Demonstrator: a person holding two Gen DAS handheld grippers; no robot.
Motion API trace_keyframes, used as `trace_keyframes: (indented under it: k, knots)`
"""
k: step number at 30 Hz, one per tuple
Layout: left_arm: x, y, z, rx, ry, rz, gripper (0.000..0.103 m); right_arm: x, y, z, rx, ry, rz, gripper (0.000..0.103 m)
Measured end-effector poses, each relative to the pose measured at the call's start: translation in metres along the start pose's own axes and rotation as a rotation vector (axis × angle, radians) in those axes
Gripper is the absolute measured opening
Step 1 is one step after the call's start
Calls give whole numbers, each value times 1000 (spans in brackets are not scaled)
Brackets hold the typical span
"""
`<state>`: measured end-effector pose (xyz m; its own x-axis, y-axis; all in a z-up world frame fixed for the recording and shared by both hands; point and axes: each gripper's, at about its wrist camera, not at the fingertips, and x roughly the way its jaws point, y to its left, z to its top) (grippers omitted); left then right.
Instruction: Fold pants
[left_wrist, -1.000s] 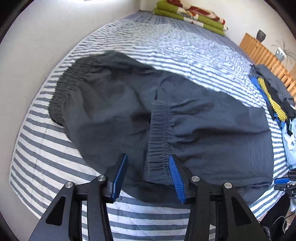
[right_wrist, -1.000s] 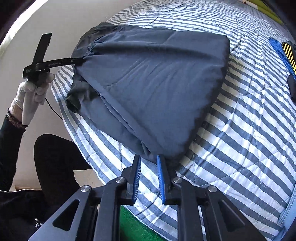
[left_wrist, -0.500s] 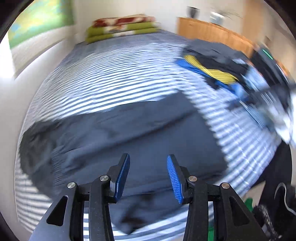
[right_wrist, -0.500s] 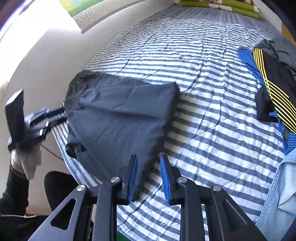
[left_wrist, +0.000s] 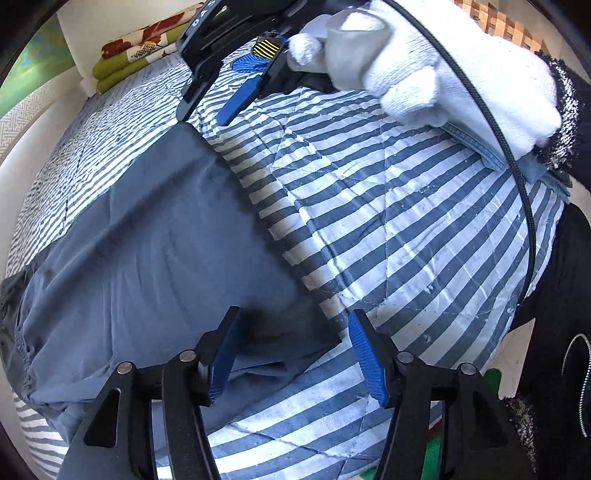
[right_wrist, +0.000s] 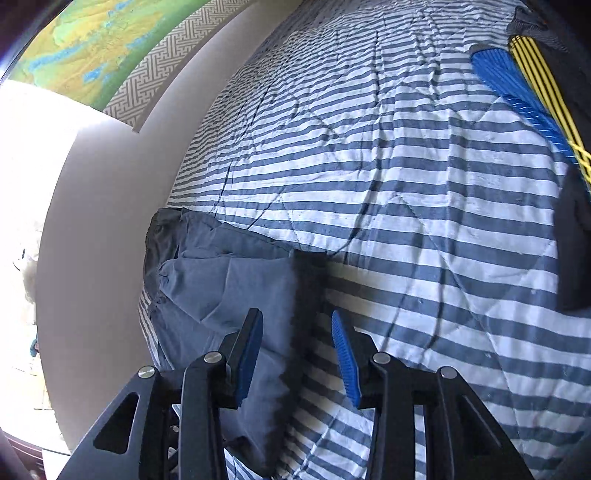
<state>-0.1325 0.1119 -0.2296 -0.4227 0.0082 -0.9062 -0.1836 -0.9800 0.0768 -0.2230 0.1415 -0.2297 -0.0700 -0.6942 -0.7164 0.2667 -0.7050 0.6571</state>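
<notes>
The folded pants (left_wrist: 155, 251) lie on the bed (left_wrist: 388, 206) near its front edge, other clothes (right_wrist: 524, 96) well apart behind them.

Each camera sits just behind its own hand-held gripper, looking forward and steeply down along the two fingers at the striped bed (left_wrist: 388, 206) from close above. The left view faces across the bed's near corner, with the right hand-held gripper (left_wrist: 221, 96) and its gloved hand (left_wrist: 424, 62) close at the top. The right view looks up the bed toward the wall. Both share the folded pants' (left_wrist: 147, 240) edge and the striped cover beside it.
</notes>
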Motion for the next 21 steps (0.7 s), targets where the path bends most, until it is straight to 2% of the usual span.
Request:
trace_keyframes:
  k: [3,4,5,6,8,9,11,13,16,17,19,21]
  knots:
    - [10,-6,1,31,-2,59,63,20,-3,11,18,17,11,36]
    - [13,-4,1,31,1,54,63,27,-4,15,27,24,25,36]
    - [15,-2,1,22,1,42,57,34,-5,18,33,35,42,36]
    - [16,0,0,7,0,30,43,39,-5,20,38,44,53,36]
    - [19,3,-1,-19,-3,6,34,47,-3,22,38,52,62,36]
    - [17,5,-3,-27,-13,-4,24,51,-3,22,38,58,63,36]
    - [16,7,-5,-34,-27,-3,11,54,-2,22,32,60,66,35]
    - [11,12,-7,-60,-41,-30,8,53,0,22,19,54,52,16]
    - [-7,14,-13,-49,-79,-34,6,44,6,24,-3,39,31,4]
    - [-13,13,-16,-38,-91,-18,5,37,10,27,-22,17,19,4]
    - [-15,14,-19,-39,-77,-36,3,34,11,32,-40,-15,7,4]
    - [-16,7,-24,-31,-65,-24,3,48,1,35,-4,14,-52,3]
